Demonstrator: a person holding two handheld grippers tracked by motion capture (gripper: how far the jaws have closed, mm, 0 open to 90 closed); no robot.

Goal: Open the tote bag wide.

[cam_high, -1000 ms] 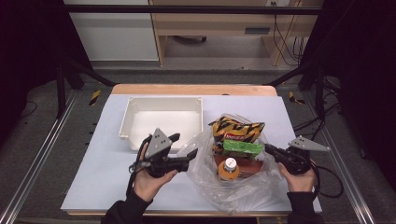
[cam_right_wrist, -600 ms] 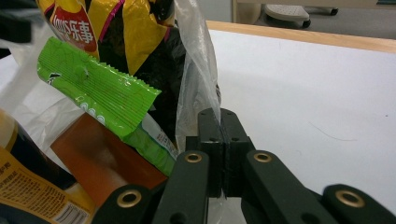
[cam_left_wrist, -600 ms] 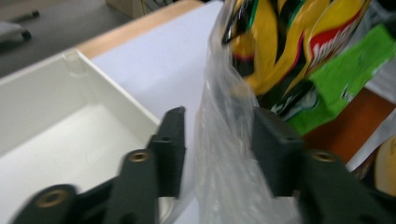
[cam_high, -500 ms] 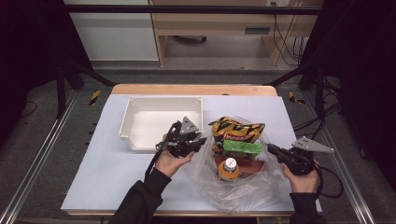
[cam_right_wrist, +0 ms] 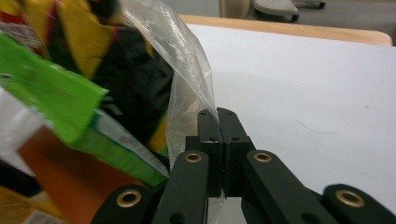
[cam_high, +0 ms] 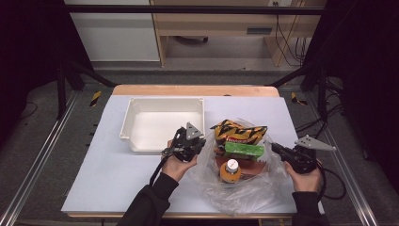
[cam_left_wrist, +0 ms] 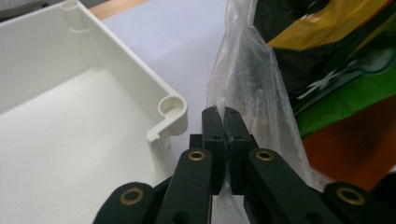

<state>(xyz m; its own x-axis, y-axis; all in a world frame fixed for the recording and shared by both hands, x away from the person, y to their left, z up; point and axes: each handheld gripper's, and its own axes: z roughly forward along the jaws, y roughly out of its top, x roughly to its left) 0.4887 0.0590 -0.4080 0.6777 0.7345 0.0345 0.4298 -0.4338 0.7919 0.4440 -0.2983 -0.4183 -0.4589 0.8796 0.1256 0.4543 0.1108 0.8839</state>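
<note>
A clear plastic bag (cam_high: 244,190) lies on the white table, holding a yellow-and-black snack bag (cam_high: 237,132), a green packet (cam_high: 244,150), a brown packet (cam_high: 251,167) and a small bottle with a white cap (cam_high: 230,170). My left gripper (cam_high: 202,142) is at the bag's left edge. Its jaws have just closed, and in the left gripper view the left gripper (cam_left_wrist: 224,113) pinches the bag's film (cam_left_wrist: 243,79). At the bag's right edge, my right gripper (cam_high: 275,147) is shut on the film (cam_right_wrist: 187,51), as the right gripper (cam_right_wrist: 217,113) shows close up.
An empty white tray (cam_high: 164,100) stands just left of the bag, with its near right corner (cam_left_wrist: 172,105) close beside my left jaws. Bare white table (cam_high: 113,174) spreads to the front left. A wooden table edge (cam_high: 193,89) runs along the back.
My left hand moved right and down from the open table to the bag's left edge, and its jaws went from open to shut on the film. The right gripper stayed put.
</note>
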